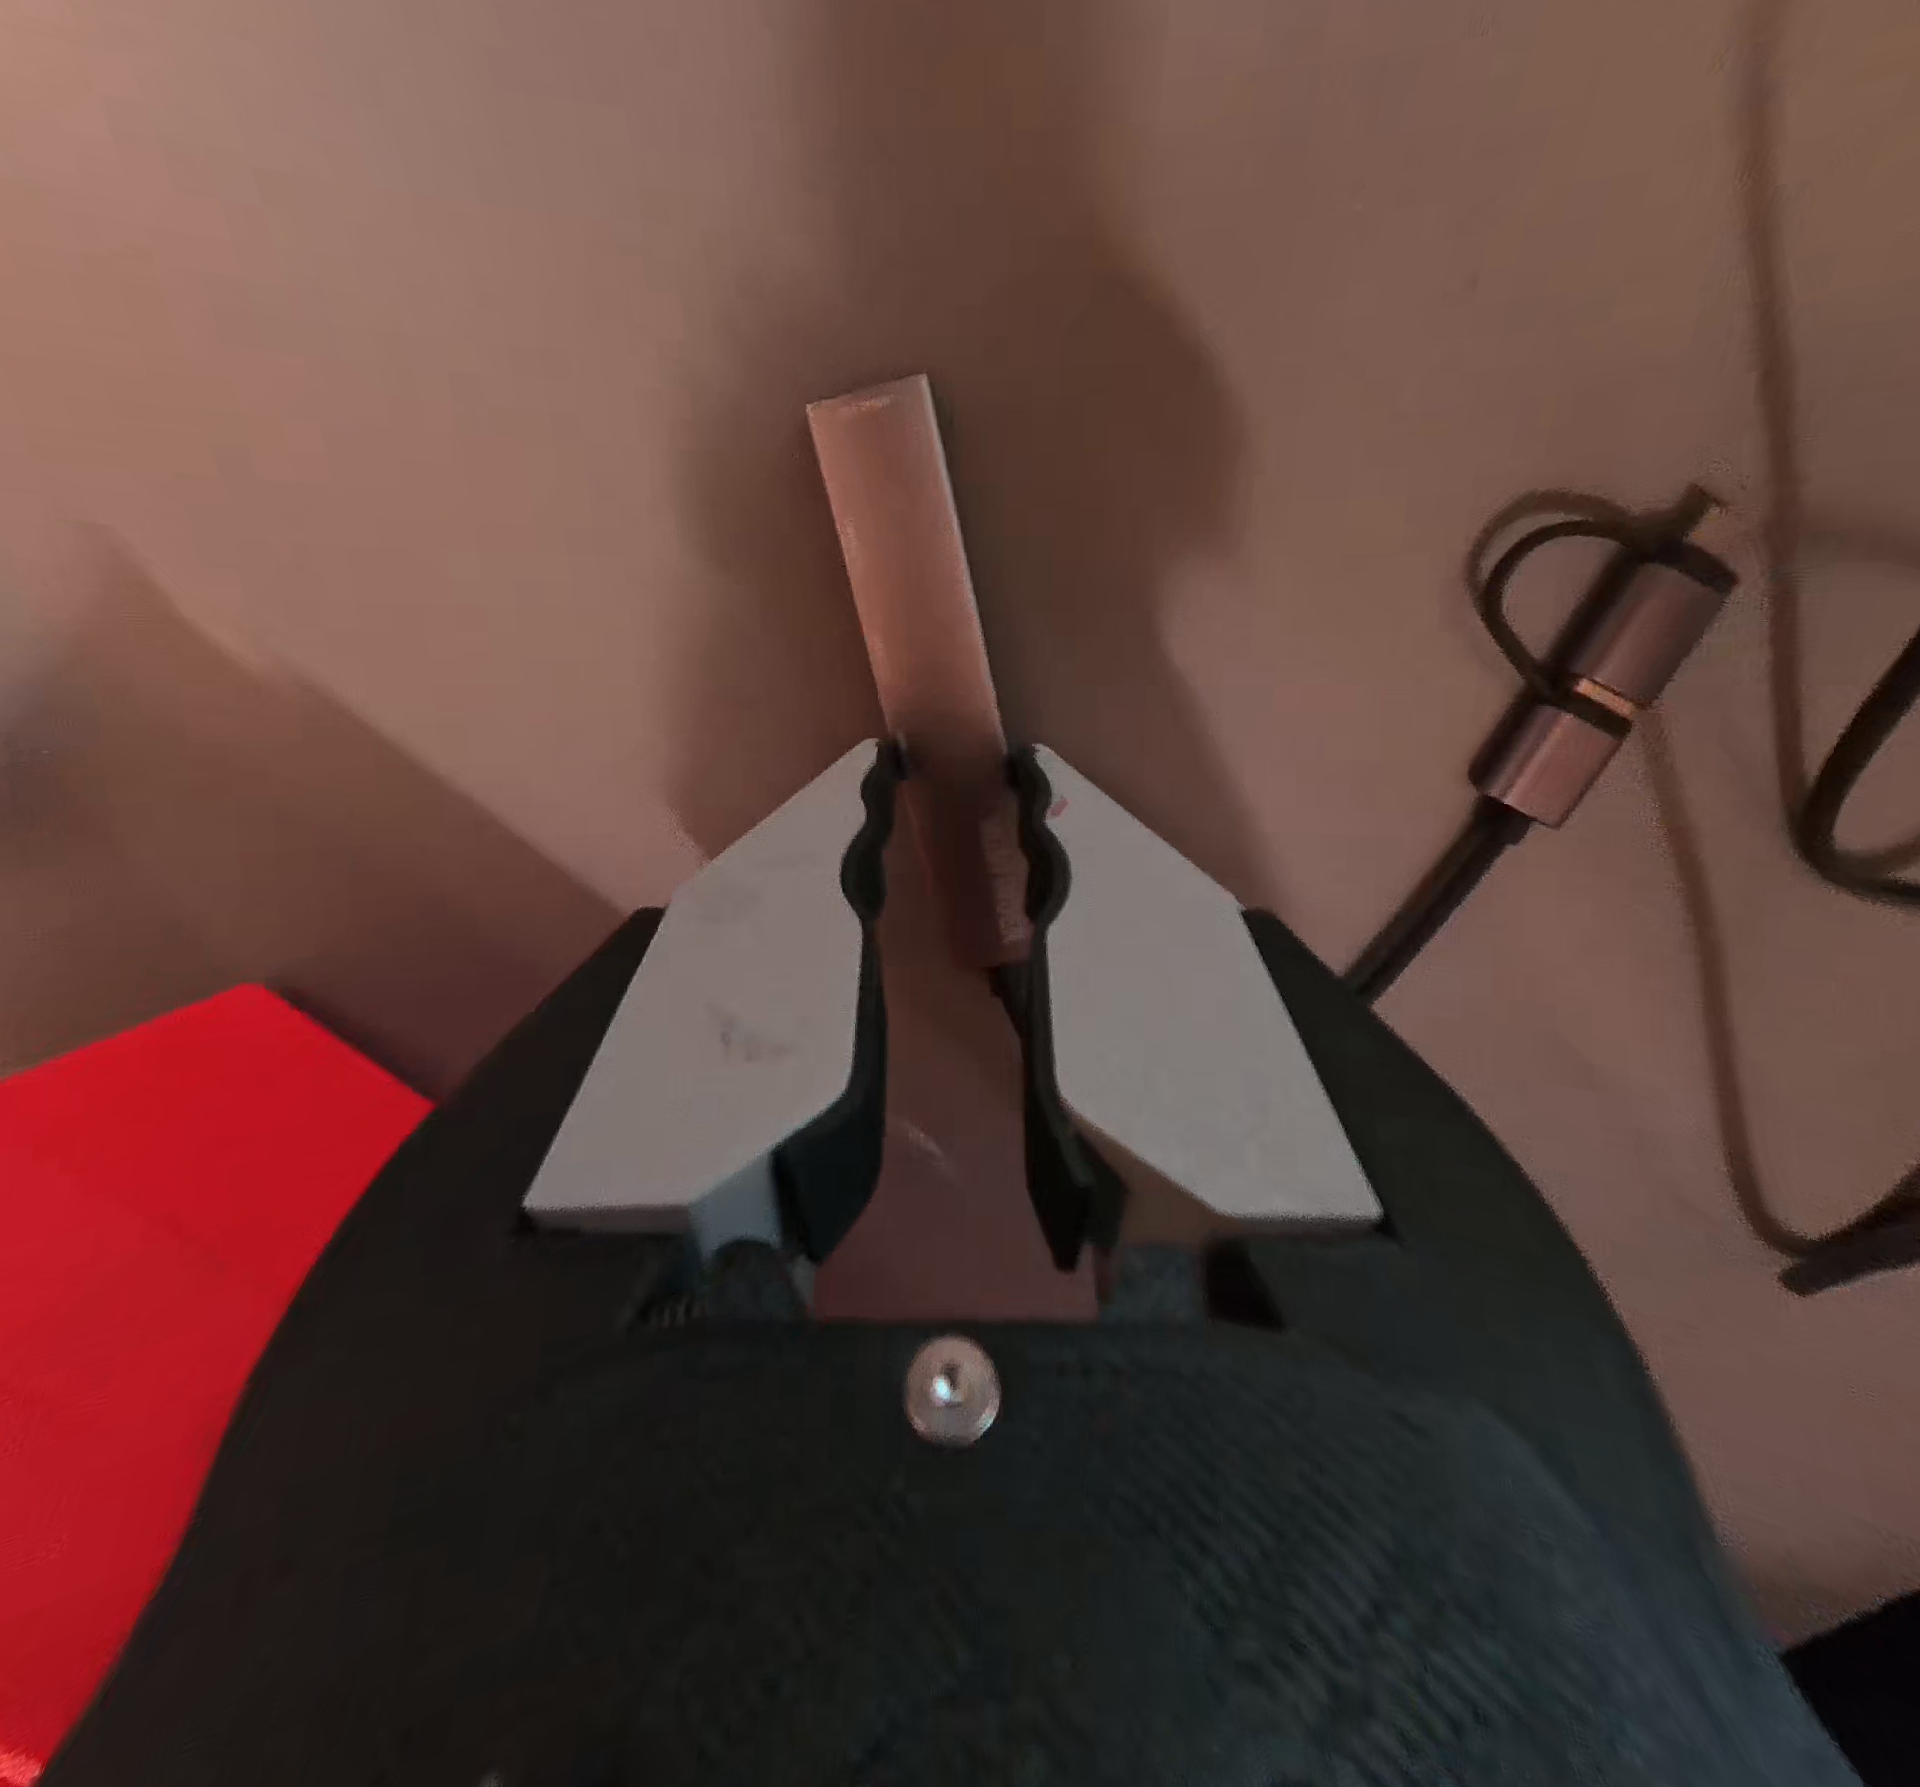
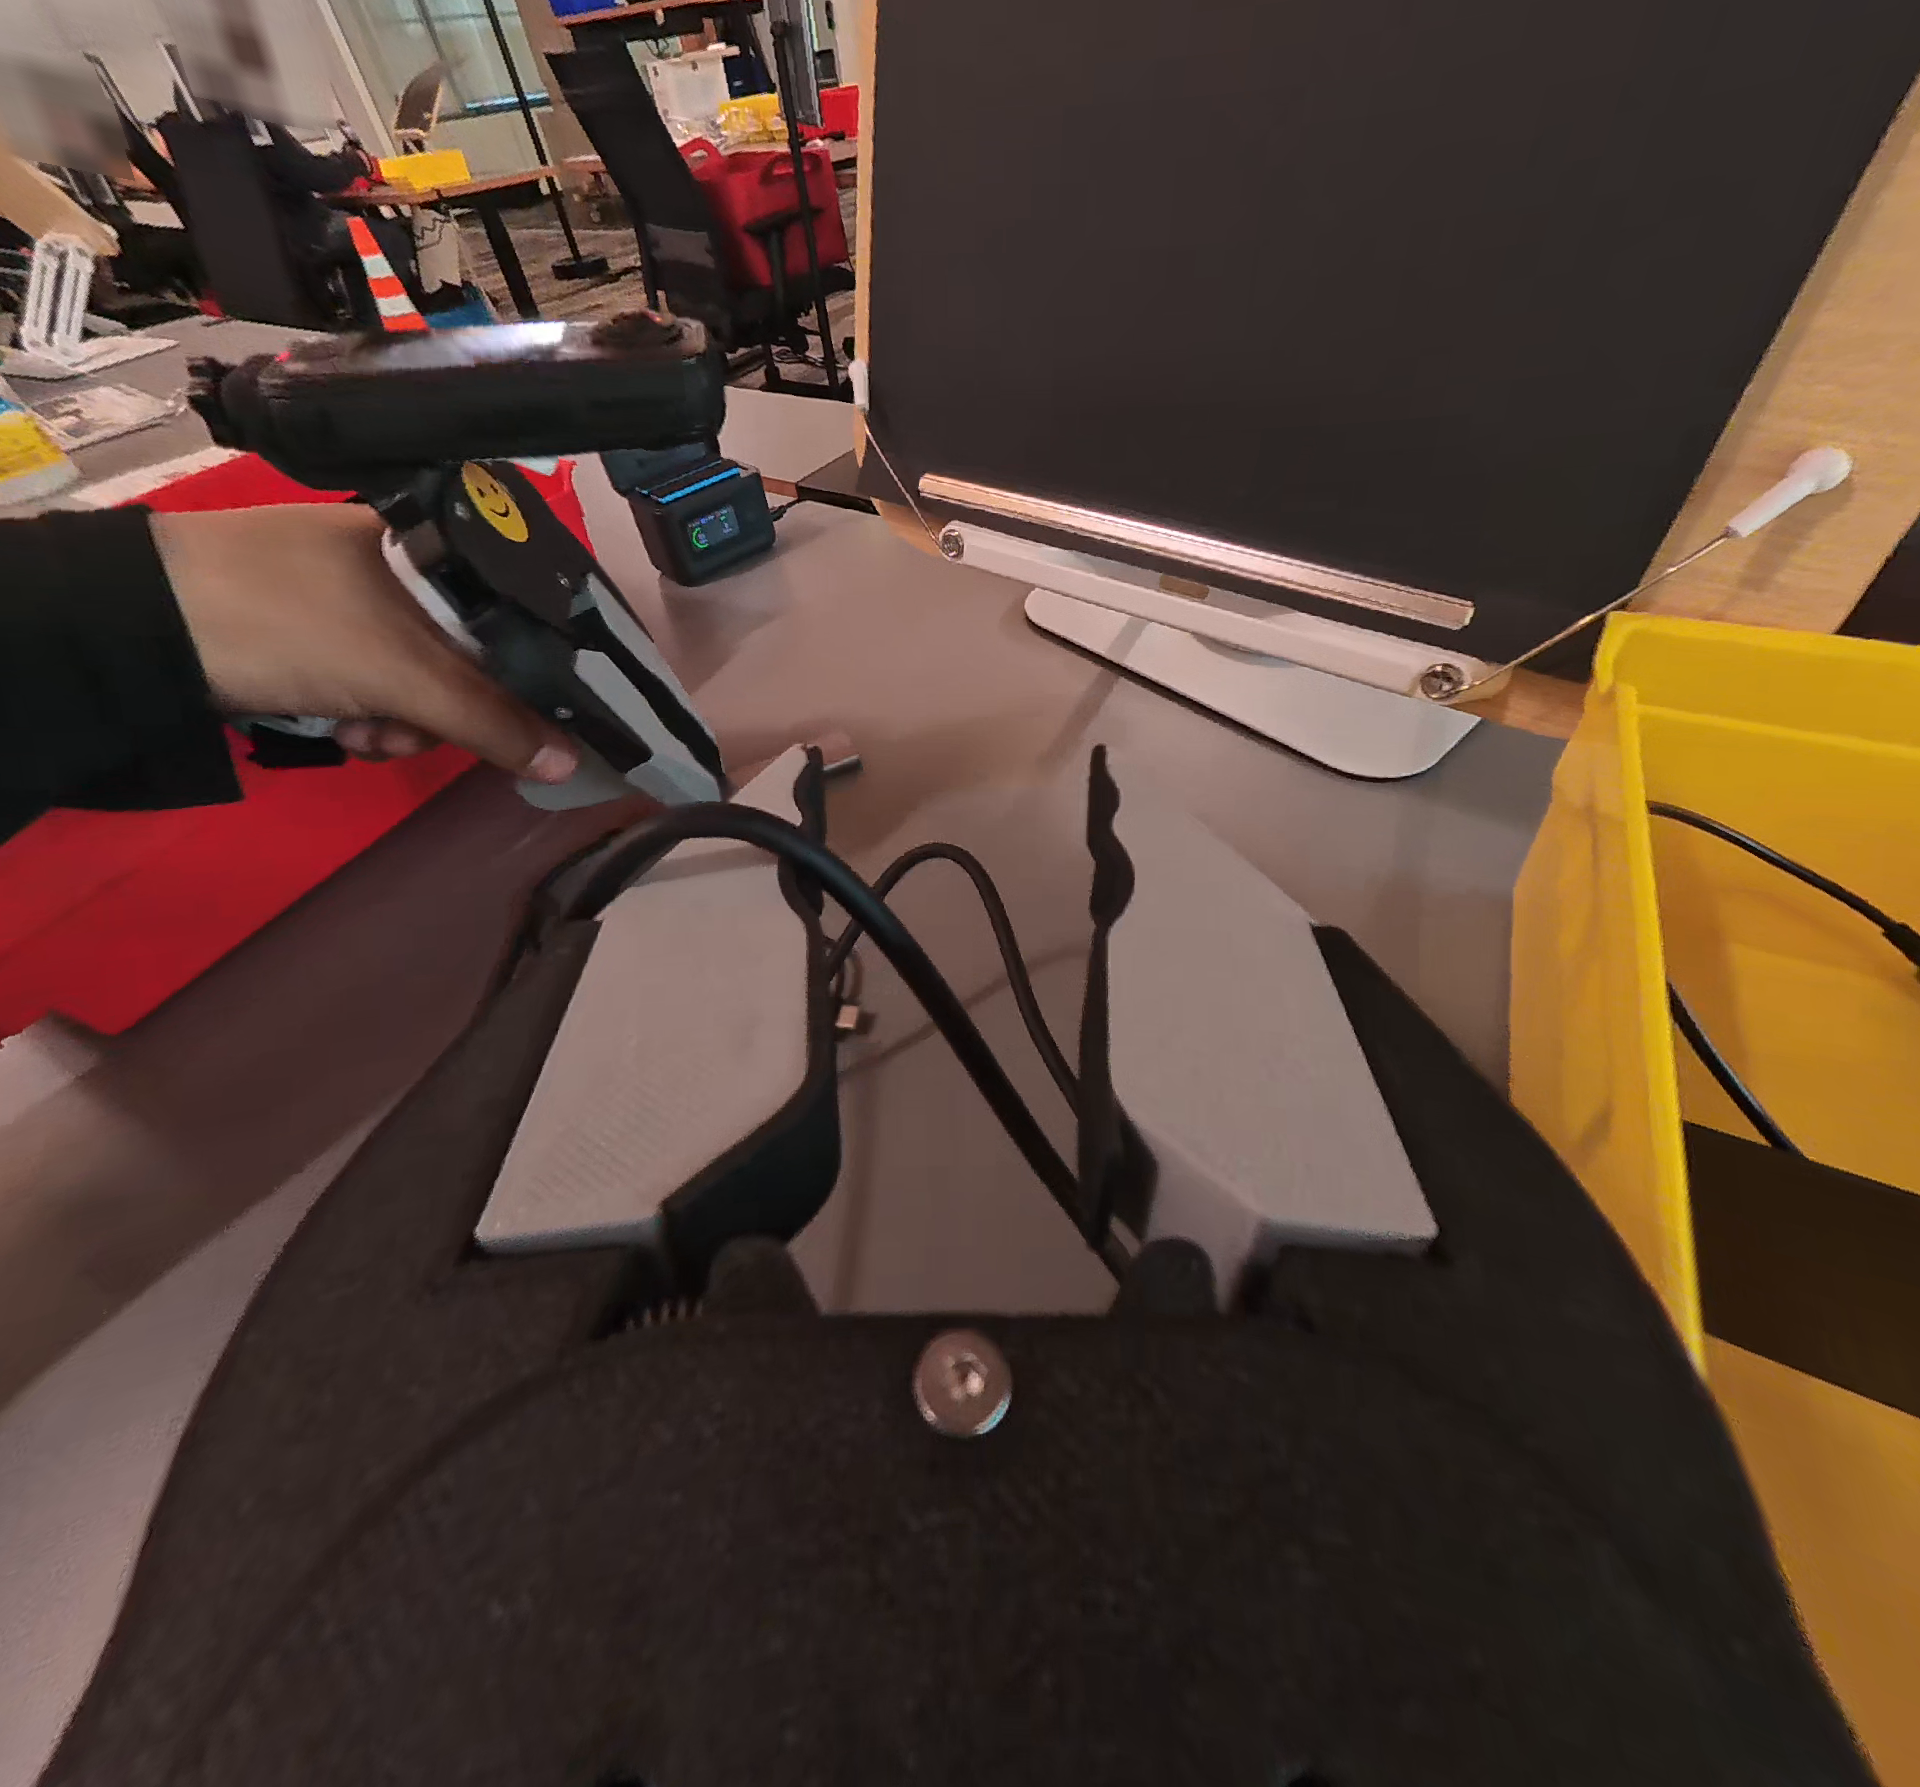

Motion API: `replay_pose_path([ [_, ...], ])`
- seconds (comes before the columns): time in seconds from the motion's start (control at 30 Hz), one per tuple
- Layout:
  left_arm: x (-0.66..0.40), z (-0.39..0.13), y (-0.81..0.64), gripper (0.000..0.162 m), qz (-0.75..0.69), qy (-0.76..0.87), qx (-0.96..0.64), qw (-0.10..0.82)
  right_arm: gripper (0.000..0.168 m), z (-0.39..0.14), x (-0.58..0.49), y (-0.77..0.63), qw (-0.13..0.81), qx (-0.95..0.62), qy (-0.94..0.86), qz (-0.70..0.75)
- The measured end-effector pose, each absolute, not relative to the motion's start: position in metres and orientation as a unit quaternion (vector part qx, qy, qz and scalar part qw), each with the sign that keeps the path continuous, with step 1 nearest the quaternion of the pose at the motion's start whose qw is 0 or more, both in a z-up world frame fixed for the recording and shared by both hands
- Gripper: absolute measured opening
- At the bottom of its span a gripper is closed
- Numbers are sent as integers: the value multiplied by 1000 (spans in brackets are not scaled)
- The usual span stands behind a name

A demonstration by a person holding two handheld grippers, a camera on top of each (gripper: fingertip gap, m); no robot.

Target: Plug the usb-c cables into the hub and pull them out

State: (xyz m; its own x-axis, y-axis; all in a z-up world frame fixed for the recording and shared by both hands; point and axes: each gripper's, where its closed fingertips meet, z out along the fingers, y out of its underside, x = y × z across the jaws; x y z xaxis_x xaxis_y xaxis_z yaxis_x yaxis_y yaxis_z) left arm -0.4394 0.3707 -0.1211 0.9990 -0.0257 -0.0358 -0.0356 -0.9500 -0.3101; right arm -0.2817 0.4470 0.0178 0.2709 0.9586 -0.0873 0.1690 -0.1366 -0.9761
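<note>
the hub (image 1: 906, 574) is a slim grey bar clamped between the fingers of the left claw (image 1: 958, 763), its long axis running up from the tips toward 12 o'clock with a slight lean to 11, its far end free above the table (image 1: 416, 231). its near end sits in the slot between the pads, with its lead trailing back out of sight. from that claw the nearest plug (image 1: 1590, 714), a cable end with an adapter on it, lies on the table at about 3 o'clock, near but apart, its axis slanting from 7 to 1. the right claw (image 2: 954, 771) stands wide apart and grips nothing; a black cable (image 2: 935, 989) loops loose through the gap between its fingers, and a small connector (image 2: 857, 1018) shows low in that gap. in the right view the left claw shows at 10 o'clock, held in a hand (image 2: 343, 636). judging by this, the hub is held ready and the right claw is the one to pick up a plug and bring it to a port; which face has the ports i cannot tell.
</note>
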Motion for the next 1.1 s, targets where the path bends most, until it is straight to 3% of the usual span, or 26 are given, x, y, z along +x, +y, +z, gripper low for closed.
replay_pose_path([
  [0.13, -454, -109, 374, 20, 147, 101, -969, 172, 51, 18, -281, 448, 492, -632, -452, 393],
  [0.27, -443, -55, 389, 20, 328, 219, -885, 246, 56, 23, -279, 447, 478, -625, -450, 424],
  [0.37, -418, -10, 393, 20, 428, 295, -799, 303, 35, 21, -280, 421, 399, -592, -499, 492],
  [0.43, -399, 13, 390, 20, 485, 350, -732, 326, 41, -4, -279, 412, 317, -619, -540, 474],
  [0.5, -381, 29, 384, 20, 539, 396, -661, 340, 49, -15, -277, 417, 308, -634, -553, 445],
  [0.6, -360, 32, 371, 20, 570, 433, -604, 351, 51, 5, -278, 417, 344, -606, -547, 464],
  [0.77, -335, 29, 360, 20, 568, 445, -572, 390, 60, 20, -302, 387, 315, -527, -602, 511],
  [0.83, -327, 29, 357, 20, 564, 448, -563, 404, 47, 16, -310, 381, 327, -502, -629, 495],
  [0.9, -325, 23, 355, 20, 557, 445, -572, 406, 13, 14, -310, 368, 330, -462, -657, 496],
  [1.07, -326, 6, 347, 19, 465, 402, -649, 449, 6, 2, -303, 355, 341, -423, -689, 480],
  [1.1, -326, 5, 343, 11, 424, 379, -685, 456, 6, -1, -302, 354, 350, -414, -697, 469],
])
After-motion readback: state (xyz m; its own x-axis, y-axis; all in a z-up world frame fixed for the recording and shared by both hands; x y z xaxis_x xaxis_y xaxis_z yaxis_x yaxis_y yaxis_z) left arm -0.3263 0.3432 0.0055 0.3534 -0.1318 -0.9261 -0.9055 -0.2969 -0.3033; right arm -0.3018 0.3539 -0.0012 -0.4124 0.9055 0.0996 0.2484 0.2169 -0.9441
